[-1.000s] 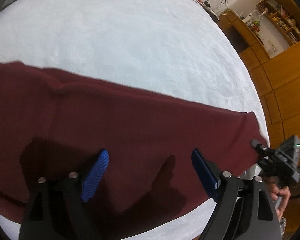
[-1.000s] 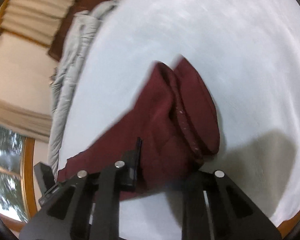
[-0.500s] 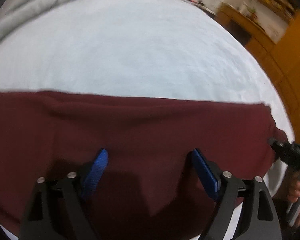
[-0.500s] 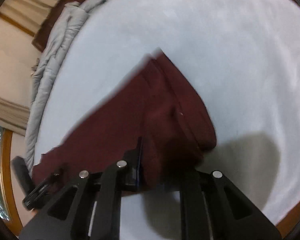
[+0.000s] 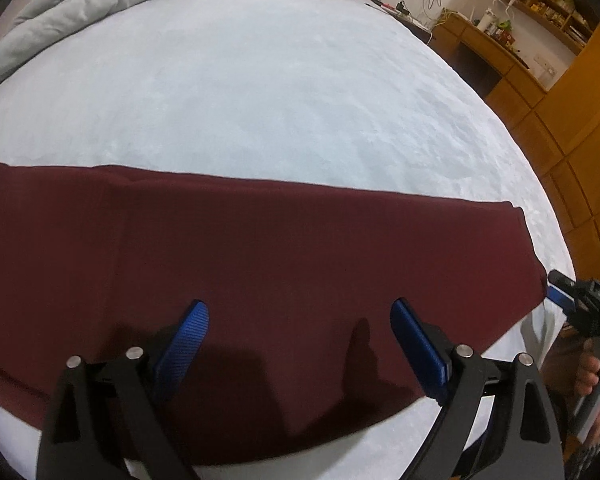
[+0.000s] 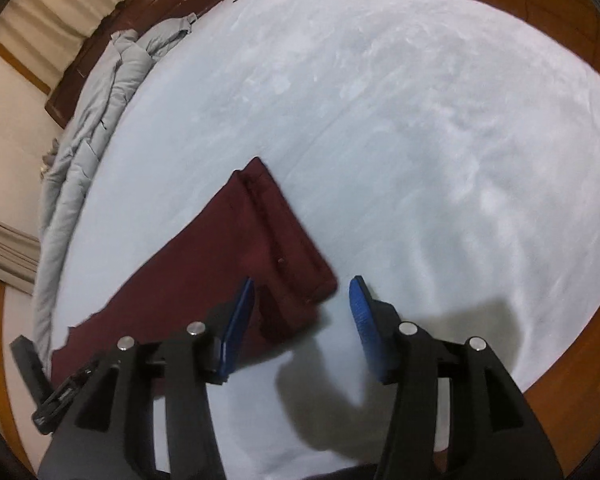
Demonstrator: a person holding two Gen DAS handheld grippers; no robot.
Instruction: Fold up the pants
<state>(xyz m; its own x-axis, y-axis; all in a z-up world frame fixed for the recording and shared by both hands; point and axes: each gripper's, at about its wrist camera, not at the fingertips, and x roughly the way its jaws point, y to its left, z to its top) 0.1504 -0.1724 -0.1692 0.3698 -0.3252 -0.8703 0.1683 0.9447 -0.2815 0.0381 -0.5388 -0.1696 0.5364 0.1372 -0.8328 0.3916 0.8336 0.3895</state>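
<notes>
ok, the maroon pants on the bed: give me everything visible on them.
The maroon pants are a dark red, matte fabric, lying flat as a long band near the front edge of the pale blue bed sheet. In the right wrist view the waistband end shows a stitched band and a small button. They look smooth and doubled lengthwise. Neither hand-held gripper grips them: both stand open above them.

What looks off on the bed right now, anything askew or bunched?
Nothing stands out. The pants lie flat on the sheet as one long band with straight edges. The waistband end is squared off, with only a small wrinkle beside the right claw. Both claws are off the cloth.
</notes>
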